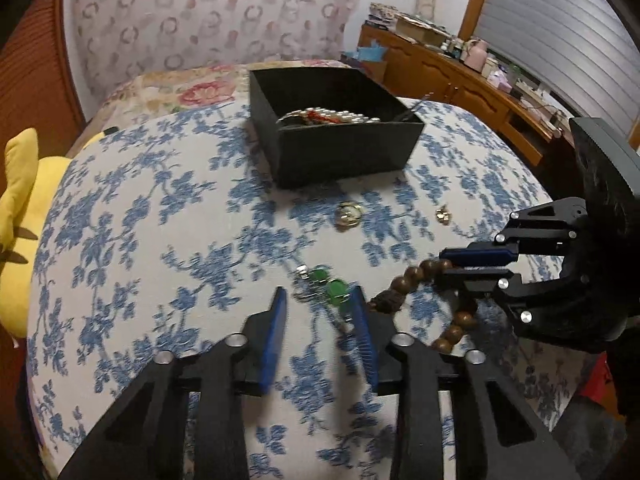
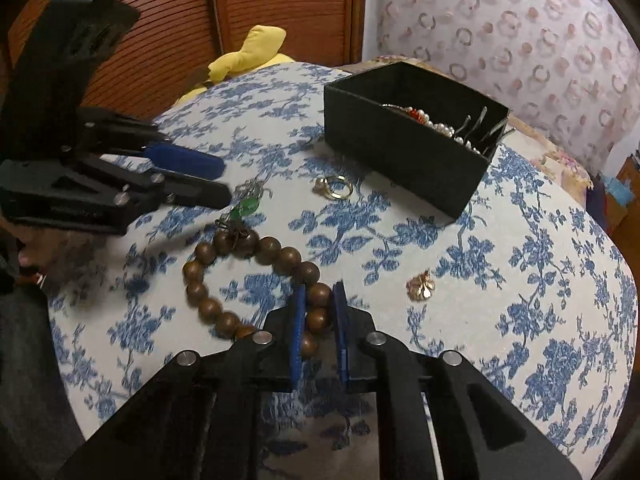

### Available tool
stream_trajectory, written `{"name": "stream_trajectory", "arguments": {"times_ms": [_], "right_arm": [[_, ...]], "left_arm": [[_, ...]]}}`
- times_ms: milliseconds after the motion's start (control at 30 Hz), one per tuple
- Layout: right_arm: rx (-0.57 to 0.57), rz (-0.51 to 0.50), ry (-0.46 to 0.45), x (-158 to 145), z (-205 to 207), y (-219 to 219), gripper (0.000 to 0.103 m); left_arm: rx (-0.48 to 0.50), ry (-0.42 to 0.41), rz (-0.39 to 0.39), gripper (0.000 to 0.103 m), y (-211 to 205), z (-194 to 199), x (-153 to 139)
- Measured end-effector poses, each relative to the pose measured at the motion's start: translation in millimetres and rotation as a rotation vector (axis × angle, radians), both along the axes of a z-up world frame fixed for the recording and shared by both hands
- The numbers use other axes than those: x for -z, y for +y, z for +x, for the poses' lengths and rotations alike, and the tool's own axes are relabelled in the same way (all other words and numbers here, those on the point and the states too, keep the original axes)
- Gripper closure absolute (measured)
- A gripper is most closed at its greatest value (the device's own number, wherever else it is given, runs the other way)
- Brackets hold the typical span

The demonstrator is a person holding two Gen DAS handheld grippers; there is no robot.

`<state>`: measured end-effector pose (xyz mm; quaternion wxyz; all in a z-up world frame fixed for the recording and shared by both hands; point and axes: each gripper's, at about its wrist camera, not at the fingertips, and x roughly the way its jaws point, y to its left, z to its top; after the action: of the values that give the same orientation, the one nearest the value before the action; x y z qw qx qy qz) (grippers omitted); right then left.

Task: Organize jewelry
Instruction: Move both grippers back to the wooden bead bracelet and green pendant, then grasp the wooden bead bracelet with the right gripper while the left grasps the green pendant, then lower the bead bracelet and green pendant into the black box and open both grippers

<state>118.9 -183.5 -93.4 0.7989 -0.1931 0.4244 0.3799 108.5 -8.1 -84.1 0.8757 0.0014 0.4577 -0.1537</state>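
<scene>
So my left gripper (image 1: 322, 312), jaws spread, straddles the green pendant (image 2: 246, 206) at my 9 o'clock; my right gripper (image 2: 320, 312) pinches the wooden bracelet (image 2: 244, 248). The black box (image 2: 412, 156) at 1 o'clock holds pearls (image 2: 440, 128); ring (image 2: 336, 189) and gold charm (image 2: 420, 285) remain out.

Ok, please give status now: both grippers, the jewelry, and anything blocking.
Right gripper closed around wooden bead bracelet. Left gripper open, green-stone piece between fingers. Gold ring, gold charm loose on cloth. Black box path unblocked.
</scene>
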Motion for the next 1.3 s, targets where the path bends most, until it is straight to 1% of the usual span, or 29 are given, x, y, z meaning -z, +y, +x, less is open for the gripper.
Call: {"name": "stream_trajectory", "arguments": {"times_ms": [133,233,367,533,633,667,700,733,867,1067,1300], "right_arm": [[0.04,-0.001,-0.006,-1.4,0.5,-19.0,0.088],[0.077,-0.001,-0.009,-1.2,2.0,-32.2,0.088],[0.105,0.007,-0.003,0.4,3.0,-45.2,0.088],[0.11,0.01,-0.007,2.7,2.7,-44.9,0.088],[0.109,0.003,-0.018,3.6,3.1,-41.3,0.088],[0.109,0.002,-0.022,3.9,3.0,-40.3,0.088],[0.109,0.003,-0.025,4.0,3.3,-39.6,0.088],[0.11,0.006,-0.025,4.2,4.4,-39.0,0.088],[0.122,0.034,-0.025,1.4,5.1,-41.8,0.088],[0.15,0.109,-0.059,-21.8,6.3,-49.5,0.088],[0.155,0.164,-0.129,-55.4,7.3,-52.3,0.088]], "left_arm": [[0.027,-0.002,-0.01,0.088,-9.9,3.1,-1.9],[0.047,0.008,-0.006,0.088,-17.2,6.0,1.4],[0.043,0.038,0.011,0.088,-21.4,9.7,9.7],[0.031,0.04,0.026,0.088,-21.0,12.1,11.4],[0.035,0.028,0.05,0.088,-23.3,13.2,11.8],[0.037,0.024,0.055,0.089,-23.6,13.3,11.9],[0.033,0.02,0.067,0.097,-23.8,13.5,12.0],[0.028,0.018,0.077,0.097,-23.4,13.9,12.3],[0.027,0.021,0.051,0.097,-19.1,13.3,10.9],[0.029,-0.017,0.019,0.097,-18.1,7.8,-6.2],[0.035,-0.097,-0.01,0.097,-20.5,10.7,-40.7]]}}
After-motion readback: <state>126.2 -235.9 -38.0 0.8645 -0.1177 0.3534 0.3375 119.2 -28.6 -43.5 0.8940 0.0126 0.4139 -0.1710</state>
